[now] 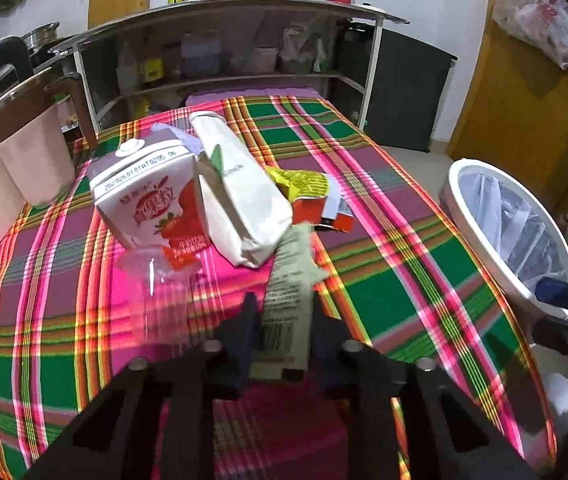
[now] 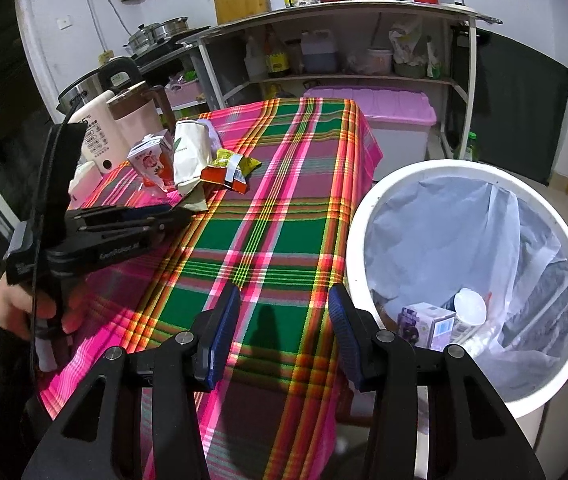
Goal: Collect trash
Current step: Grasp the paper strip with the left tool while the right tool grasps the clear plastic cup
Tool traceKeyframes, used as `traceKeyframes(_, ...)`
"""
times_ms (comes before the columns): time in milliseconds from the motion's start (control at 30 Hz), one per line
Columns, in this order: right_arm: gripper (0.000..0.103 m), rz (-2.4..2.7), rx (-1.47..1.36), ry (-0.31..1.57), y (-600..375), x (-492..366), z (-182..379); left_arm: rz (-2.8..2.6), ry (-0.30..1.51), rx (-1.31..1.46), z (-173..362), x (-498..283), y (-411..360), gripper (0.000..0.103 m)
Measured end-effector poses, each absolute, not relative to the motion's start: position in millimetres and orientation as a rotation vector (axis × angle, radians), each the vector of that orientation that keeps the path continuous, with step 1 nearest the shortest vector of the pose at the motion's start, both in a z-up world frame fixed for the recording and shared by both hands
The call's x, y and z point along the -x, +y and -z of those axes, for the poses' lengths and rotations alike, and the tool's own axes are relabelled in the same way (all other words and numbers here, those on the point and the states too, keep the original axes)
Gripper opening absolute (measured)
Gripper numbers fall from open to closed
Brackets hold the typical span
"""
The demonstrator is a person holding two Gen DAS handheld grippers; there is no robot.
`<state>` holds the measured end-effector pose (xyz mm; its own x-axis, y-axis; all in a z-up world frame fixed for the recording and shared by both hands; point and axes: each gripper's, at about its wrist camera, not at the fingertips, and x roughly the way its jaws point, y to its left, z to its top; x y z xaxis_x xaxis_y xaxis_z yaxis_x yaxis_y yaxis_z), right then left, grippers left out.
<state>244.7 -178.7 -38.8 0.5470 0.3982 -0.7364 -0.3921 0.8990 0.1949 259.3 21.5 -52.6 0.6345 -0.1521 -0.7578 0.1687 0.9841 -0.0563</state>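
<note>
Trash wrapper (image 1: 288, 300), a long pale green packet, sits pinched between our left gripper (image 1: 284, 334) fingers, its long axis running straight away from us toward the white bag (image 1: 240, 196). Our right gripper (image 2: 284, 336) hangs spread wide beside the bin (image 2: 357, 240).

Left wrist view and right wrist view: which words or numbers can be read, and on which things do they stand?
"202026 0101 T0205 06", roughly, on the top edge of the milk carton.
Carton front: red Chinese characters, too blurred to read.
Wrapper in the left gripper: print blurred.
Left gripper body: brand blurred.
Kettle: labels too small.
</note>
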Motion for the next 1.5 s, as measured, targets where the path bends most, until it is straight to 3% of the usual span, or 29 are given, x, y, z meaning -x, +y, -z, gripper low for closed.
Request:
traceKeyframes(100, 0.047, -0.469, -0.009, 0.872, -178.3, -244.0, 37.2, 0.193, 0.852, 0.014, 49.8, -244.8, 25.1, 0.014)
traceKeyframes(867, 0.047, -0.614, 0.038, 0.854, -105.0, -251.3, 20.1, -0.031, 0.750, 0.233, 38.1, -168.2, 118.8, 0.014)
traceKeyframes(1500, 0.047, -0.667, -0.054, 0.978, 5.9, -310.7, 52.9, -0.098, 0.711, 0.302, 42.2, -150.7, 170.7, 0.014)
